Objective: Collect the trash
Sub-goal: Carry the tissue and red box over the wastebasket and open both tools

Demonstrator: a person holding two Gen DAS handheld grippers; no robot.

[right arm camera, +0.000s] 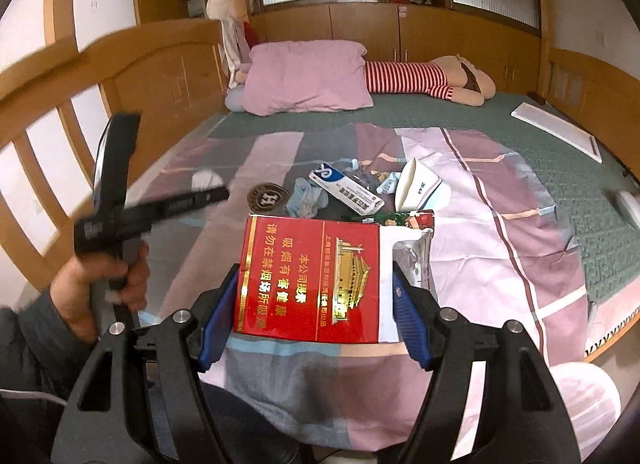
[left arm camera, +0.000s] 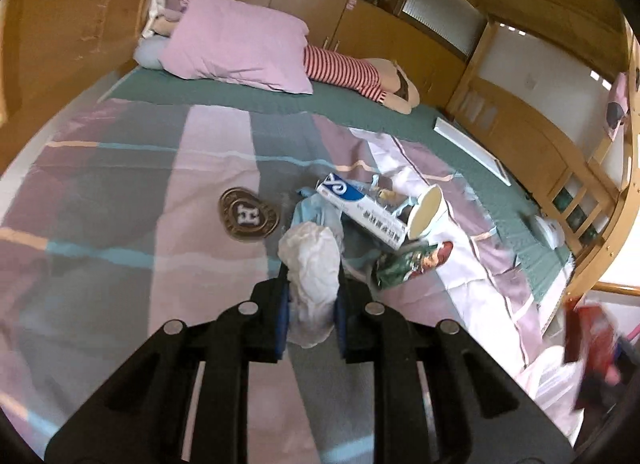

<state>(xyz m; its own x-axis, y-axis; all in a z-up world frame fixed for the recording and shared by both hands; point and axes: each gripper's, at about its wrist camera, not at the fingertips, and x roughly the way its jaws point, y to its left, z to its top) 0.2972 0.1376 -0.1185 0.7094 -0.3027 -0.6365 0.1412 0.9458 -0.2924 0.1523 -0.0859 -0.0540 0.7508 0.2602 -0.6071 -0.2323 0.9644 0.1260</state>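
Observation:
My left gripper (left arm camera: pixel 314 278) is shut on a crumpled white tissue (left arm camera: pixel 308 252), lifted above the bedspread. Beyond it lies a trash pile: a blue-white toothpaste box (left arm camera: pixel 360 212), a tipped paper cup (left arm camera: pixel 426 212), a green snack wrapper (left arm camera: pixel 412 260) and a crumpled pale blue piece (left arm camera: pixel 316 212). My right gripper (right arm camera: pixel 316 268) is shut on a red cigarette pack (right arm camera: pixel 304 288), held in the air in front of the same pile, with the toothpaste box (right arm camera: pixel 348 190) and cup (right arm camera: pixel 420 188) showing behind it. A hand (right arm camera: pixel 100 284) carries the left gripper (right arm camera: pixel 120 200) at the left.
A round brown badge with an H (left arm camera: pixel 248 214) lies left of the pile. A pink pillow (right arm camera: pixel 308 76) and a striped plush toy (right arm camera: pixel 424 80) lie at the bed's far end. A flat white board (right arm camera: pixel 556 128) lies far right. Wooden rails (right arm camera: pixel 52 168) border the bed. Something white and translucent (right arm camera: pixel 584 396) sits bottom right.

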